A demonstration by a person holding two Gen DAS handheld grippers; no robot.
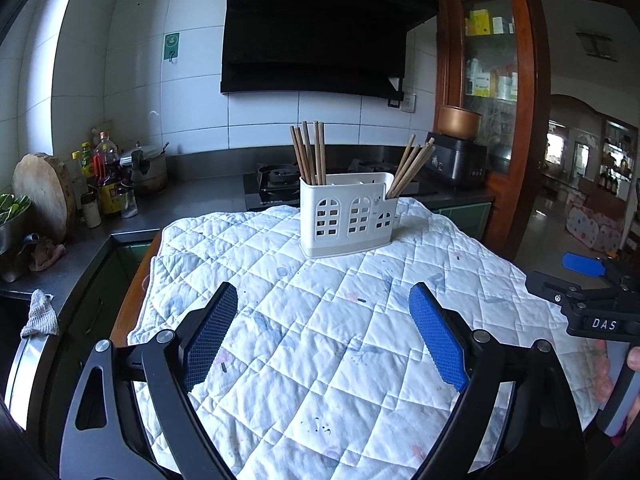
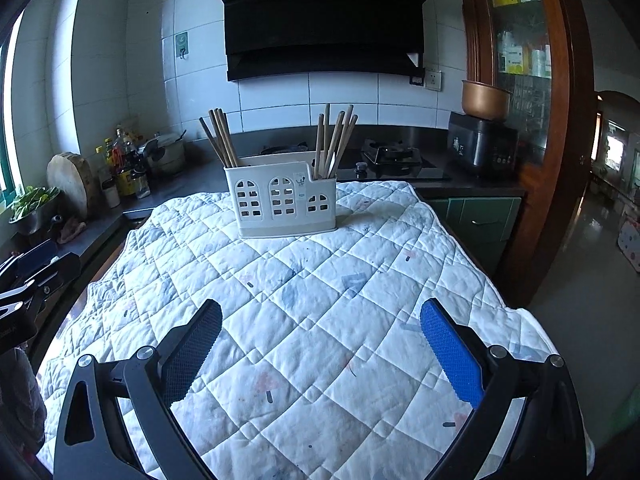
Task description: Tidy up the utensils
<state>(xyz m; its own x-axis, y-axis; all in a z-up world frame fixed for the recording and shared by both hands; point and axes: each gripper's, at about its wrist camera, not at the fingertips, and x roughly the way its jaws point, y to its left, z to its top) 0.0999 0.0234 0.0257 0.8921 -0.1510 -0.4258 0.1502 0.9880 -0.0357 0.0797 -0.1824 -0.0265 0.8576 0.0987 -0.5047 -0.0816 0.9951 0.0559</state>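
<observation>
A white plastic utensil holder (image 1: 348,216) (image 2: 282,202) with window cut-outs stands upright at the far end of a quilted white cloth (image 1: 320,340) (image 2: 304,320). Several wooden chopsticks (image 1: 308,154) (image 2: 218,136) stand in its left compartment, and another bunch of chopsticks (image 1: 412,166) (image 2: 336,140) leans in its right one. My left gripper (image 1: 322,300) is open above the near cloth, nothing between its blue pads. My right gripper (image 2: 322,316) is open too, with nothing in it, and well short of the holder. The right gripper (image 1: 592,284) also shows at the left wrist view's right edge.
Beyond the cloth lie a dark counter with a gas hob (image 2: 390,156), a black rice cooker (image 2: 482,146) and a range hood (image 1: 312,28). Bottles (image 1: 106,178), a round wooden board (image 1: 42,196) and a pot crowd the left counter. A wooden cabinet (image 1: 492,64) stands at right.
</observation>
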